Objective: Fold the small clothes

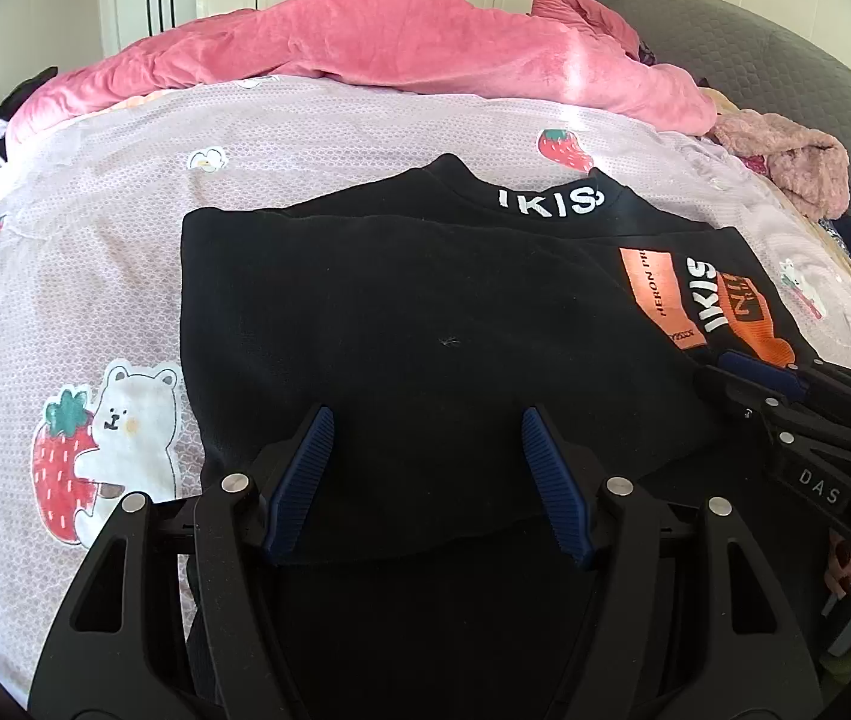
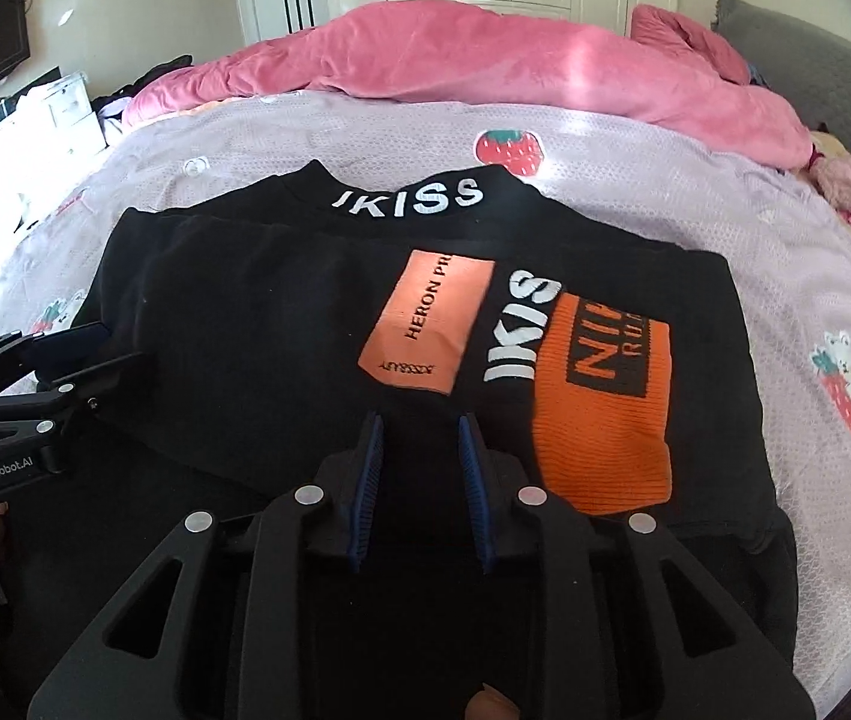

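On the lilac strawberry-print bedsheet [image 1: 365, 138] your folded black knit sweater [image 1: 401, 324] lay flat; your left gripper [image 1: 422, 420] hovered wide over its near edge, your right gripper [image 2: 419, 426] stood narrow, holding nothing.
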A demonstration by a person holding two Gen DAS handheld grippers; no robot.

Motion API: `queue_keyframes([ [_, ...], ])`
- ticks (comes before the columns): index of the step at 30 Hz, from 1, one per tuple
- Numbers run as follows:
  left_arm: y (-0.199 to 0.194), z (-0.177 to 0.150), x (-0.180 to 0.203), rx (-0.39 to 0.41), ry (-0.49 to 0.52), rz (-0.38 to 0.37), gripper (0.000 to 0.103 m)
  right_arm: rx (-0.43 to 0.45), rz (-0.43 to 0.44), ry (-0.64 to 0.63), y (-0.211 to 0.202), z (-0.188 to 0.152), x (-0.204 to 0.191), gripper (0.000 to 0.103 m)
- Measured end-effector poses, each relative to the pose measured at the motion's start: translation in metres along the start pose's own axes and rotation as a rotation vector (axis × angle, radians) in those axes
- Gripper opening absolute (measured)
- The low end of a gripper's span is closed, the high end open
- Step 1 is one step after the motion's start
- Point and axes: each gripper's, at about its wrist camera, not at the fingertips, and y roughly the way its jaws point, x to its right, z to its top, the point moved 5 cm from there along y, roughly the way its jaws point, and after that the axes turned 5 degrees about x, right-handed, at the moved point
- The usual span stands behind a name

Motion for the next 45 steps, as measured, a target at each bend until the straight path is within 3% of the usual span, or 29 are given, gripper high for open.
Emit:
queue_keyframes([
  [33, -0.039, -0.003, -0.010, 0.043, -0.044, -0.008, 0.058, 0.066, 0.060, 0.051, -0.028, 0.001, 0.004, 0.047],
  [39, -0.044, -0.001, -0.015, 0.053, -0.047, 0.007, 0.065, 0.080, 0.051, 0.046, -0.032, 0.002, 0.001, 0.060],
  [45, -0.049, 0.000, -0.017, 0.064, -0.038, 0.036, 0.081, 0.091, 0.034, 0.061, -0.035, 0.003, 0.005, 0.064],
])
